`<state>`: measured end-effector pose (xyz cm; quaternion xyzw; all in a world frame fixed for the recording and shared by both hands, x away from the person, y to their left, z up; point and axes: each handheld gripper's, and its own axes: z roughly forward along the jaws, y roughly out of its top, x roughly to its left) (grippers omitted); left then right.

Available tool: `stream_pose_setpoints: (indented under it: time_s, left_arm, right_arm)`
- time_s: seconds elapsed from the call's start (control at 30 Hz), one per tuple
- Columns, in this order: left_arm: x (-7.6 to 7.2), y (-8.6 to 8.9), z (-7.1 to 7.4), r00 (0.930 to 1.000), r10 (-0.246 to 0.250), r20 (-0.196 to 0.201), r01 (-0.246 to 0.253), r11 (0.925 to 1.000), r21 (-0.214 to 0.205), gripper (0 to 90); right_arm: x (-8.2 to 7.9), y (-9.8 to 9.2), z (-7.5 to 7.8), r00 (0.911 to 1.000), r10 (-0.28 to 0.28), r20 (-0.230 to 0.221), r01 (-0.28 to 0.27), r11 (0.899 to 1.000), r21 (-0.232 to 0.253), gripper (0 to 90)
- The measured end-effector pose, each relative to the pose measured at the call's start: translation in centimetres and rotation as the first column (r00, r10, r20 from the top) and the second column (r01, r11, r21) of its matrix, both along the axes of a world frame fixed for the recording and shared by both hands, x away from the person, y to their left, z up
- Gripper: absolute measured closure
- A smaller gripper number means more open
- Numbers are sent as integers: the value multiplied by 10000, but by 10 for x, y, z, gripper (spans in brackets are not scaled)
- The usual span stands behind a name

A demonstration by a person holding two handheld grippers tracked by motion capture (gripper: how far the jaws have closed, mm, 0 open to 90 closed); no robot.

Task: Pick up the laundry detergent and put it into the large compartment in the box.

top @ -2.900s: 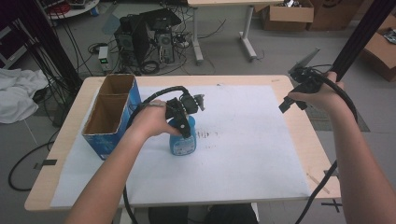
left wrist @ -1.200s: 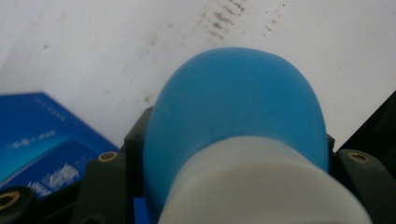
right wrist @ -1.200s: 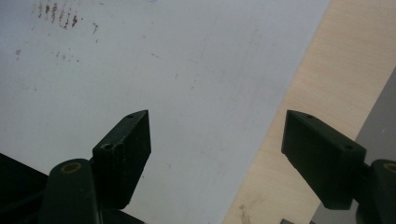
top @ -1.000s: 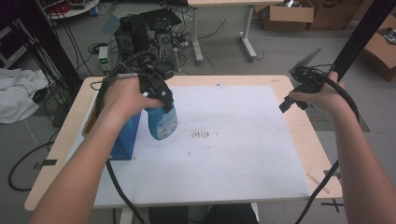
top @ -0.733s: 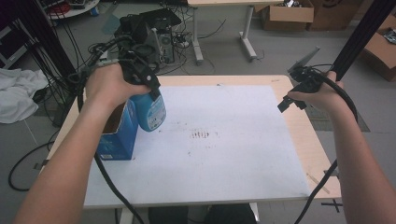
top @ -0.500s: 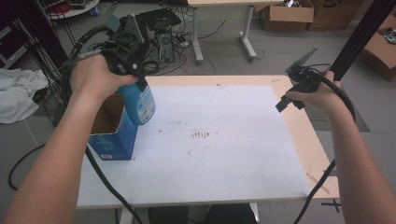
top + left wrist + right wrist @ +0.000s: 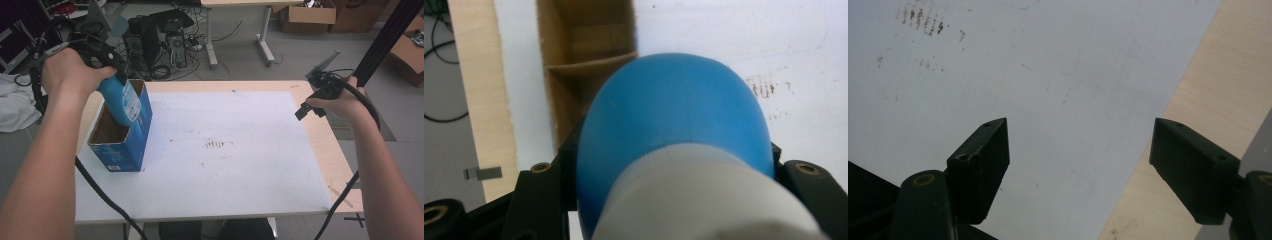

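The blue bottle (image 7: pixel 121 101) is pinched between the fingers of the left gripper (image 7: pixel 102 62) and is held tilted over the open top of the box (image 7: pixel 121 135), its base dipping into the near compartment. Well right of the box, the right gripper (image 7: pixel 311 102) is held above the worktop (image 7: pixel 240 165), fingers spread, nothing between them.

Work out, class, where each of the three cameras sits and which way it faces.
High view: above the table's near side, looking forward and down; both forearms show.
Left gripper view: on the left gripper, looking down its jaws past the blue bottle into the cardboard box.
Right gripper view: on the right gripper, facing the white mat.
Shared: brown smudges.
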<state>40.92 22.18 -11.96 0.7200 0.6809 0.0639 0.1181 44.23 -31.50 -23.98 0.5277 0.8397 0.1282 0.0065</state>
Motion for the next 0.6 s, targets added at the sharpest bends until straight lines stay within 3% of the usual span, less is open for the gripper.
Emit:
stream_pose_setpoints:
  time_s: [0.23, 0.43, 0.6]
  left_arm:
    - [-1, 15, -2, 9981, 610, -53, -608, 9977, 304, 412]
    - [1, 21, -11, 9973, 711, -170, -706, 9972, 246, 412]
    - [2, 22, -16, 9977, 645, -196, -635, 9970, 453, 412]
  right_arm:
    - [0, -3, 0, 10000, -39, 14, 39, 10000, 60, 241]
    - [0, -6, 1, 9999, 1, 113, -1, 10000, 10, 241]
    - [0, -8, 1, 9999, -92, 84, 92, 10000, 18, 242]
